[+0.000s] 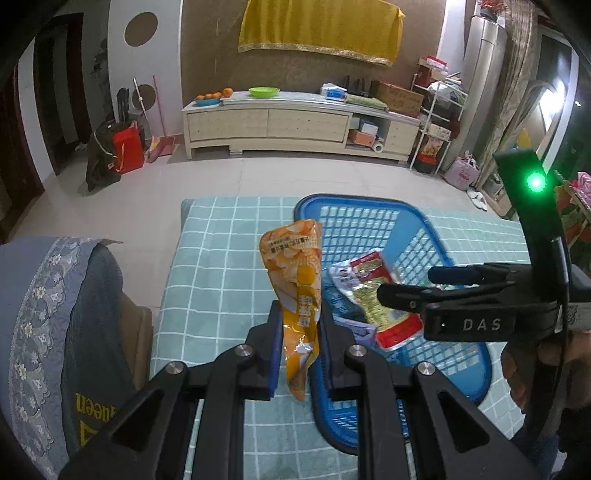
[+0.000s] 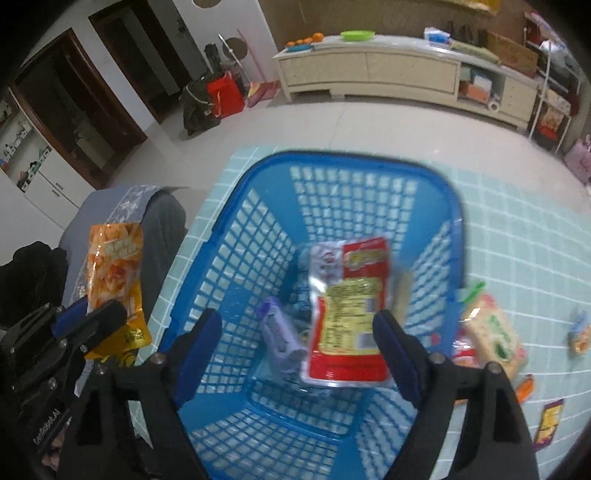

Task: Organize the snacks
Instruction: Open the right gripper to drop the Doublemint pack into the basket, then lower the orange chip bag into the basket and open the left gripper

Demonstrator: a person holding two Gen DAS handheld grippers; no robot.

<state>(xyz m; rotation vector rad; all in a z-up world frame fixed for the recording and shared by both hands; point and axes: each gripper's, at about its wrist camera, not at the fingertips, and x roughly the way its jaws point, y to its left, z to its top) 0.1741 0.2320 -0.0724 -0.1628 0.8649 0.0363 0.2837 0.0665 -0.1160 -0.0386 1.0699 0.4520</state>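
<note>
Long cream sideboard [image 1: 295, 122] stands against far wall, bearing green bowl [image 1: 263, 91] and oranges. Yellow cloth [image 1: 320, 27] hangs above. Red bag [image 1: 127, 149] on floor.

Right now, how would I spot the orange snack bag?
Find the blue basket on the checked teal cloth. Just left of it, the orange snack bag stands upright, pinched in the left gripper, unlike the red-and-white packet over the basket.

Packets [image 2: 345, 314] in basket [image 2: 258, 192] on table [image 2: 517, 240] (more packets [image 2: 495, 332] right)
</note>
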